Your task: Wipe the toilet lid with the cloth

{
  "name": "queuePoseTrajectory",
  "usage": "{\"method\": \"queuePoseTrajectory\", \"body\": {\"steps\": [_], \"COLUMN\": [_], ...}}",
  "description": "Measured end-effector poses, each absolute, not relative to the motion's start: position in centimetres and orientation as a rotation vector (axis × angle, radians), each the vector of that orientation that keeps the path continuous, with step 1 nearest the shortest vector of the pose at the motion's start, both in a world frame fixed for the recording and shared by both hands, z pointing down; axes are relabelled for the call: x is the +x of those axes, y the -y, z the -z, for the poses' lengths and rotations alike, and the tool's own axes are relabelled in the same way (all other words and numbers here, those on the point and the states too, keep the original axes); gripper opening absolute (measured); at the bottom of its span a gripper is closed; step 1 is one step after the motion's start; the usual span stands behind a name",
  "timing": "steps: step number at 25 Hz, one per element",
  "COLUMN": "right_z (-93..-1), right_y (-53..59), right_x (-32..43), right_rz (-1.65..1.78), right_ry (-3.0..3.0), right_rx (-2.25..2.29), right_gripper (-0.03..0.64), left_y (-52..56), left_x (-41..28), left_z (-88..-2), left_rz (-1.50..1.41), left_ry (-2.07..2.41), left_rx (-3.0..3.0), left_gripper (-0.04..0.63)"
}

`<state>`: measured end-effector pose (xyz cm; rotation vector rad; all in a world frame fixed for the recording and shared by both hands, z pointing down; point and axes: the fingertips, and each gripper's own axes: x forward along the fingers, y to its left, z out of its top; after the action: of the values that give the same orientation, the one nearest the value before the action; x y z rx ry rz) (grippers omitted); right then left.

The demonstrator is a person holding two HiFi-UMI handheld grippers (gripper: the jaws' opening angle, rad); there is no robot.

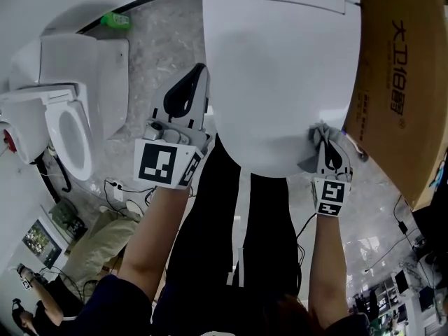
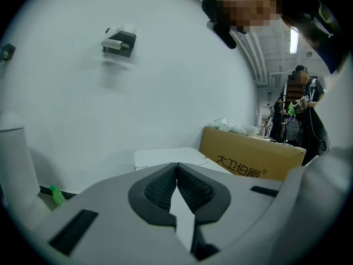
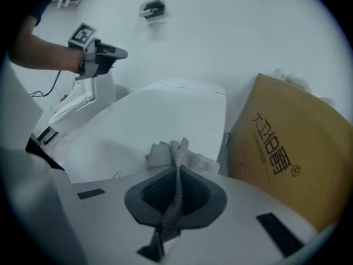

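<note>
Toilet lid (image 1: 280, 68): shut. Its long axis runs from the hinge by the wall to the rounded front edge, which points at the person.

Cloth (image 3: 171, 154): grey, on the lid's front right part, near the cardboard box (image 1: 402, 82).

Right gripper (image 3: 177, 184): fingers clenched on the cloth. A thin fold runs back between them; the bunched end sticks out past the tips and lies on the lid.

Left gripper (image 2: 176, 175): fingers pressed together with nothing between them, held up in the air at the lid's left side.

Second toilet (image 1: 66, 128): stands further left, with its own lid raised.
</note>
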<state>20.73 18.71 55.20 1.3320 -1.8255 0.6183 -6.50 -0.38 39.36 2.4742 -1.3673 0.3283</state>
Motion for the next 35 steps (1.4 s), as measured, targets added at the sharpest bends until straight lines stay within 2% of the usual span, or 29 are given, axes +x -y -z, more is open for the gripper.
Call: {"method": "queuePoseTrajectory", "body": {"steps": [5, 16, 22, 28, 35], "right_z": [-55.3, -55.1, -55.0, -55.1, -55.4], "right_y": [-20.2, -23.0, -24.1, -27.1, -29.2], "right_x": [21.2, 2.4, -3.4, -2.1, 8.3], "right_rz": [-0.658, -0.545, -0.489, -0.473, -0.507], "right_ry": [1.802, 2.160, 2.250, 2.248, 2.151], "right_rx": [1.412, 0.849, 0.599, 0.382, 0.440], "right_gripper": [0.025, 0.025, 0.025, 0.025, 0.025], "left_y": [0.2, -0.4, -0.5, -1.1, -1.3], "left_x": [-5.9, -4.9, -5.4, -5.6, -5.2], "left_z": [-39.4, -38.7, -38.5, -38.4, -37.7], "left_rz": [-0.322, -0.323, -0.328, -0.333, -0.333], "left_ry": [1.356, 1.341, 1.368, 1.377, 1.385], "left_rx": [2.476, 2.499, 2.493, 2.482, 2.476], "left_gripper": [0.020, 0.020, 0.020, 0.020, 0.020]}}
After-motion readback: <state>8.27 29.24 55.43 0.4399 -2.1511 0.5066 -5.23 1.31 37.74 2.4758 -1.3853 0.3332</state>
